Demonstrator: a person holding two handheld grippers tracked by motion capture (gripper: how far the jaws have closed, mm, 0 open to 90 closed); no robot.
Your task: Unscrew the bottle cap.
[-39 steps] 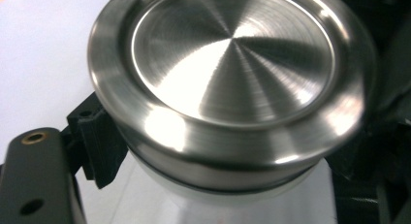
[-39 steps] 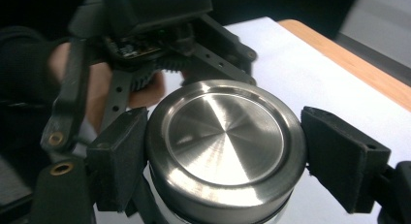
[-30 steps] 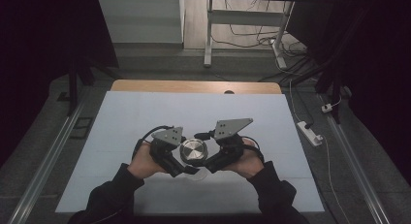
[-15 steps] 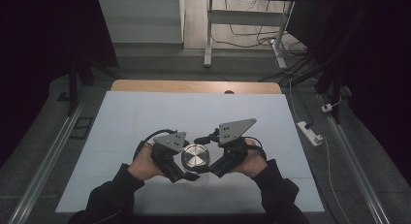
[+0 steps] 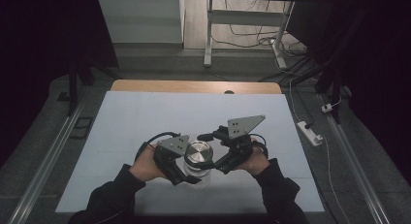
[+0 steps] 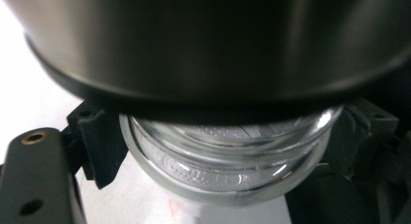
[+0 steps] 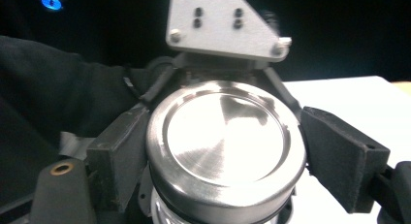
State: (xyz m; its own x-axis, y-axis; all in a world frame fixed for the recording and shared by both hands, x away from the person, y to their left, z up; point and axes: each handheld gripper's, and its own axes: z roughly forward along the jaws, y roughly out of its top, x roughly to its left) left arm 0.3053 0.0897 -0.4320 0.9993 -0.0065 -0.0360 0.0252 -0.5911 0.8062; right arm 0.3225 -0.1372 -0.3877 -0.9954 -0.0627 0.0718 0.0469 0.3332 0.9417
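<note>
We hold a jar between both tongs near our edge of the white surface. Our left tongs clamp its glass body; our right tongs clamp the metal lid on top.

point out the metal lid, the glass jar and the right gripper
metal lid (image 7: 225, 132), right gripper view, on the middle of its flat top
glass jar (image 6: 228, 163), left gripper view, on its clear wall below the lid
right gripper (image 5: 211, 162), high view, between its fingertips at the lid's rim
</note>
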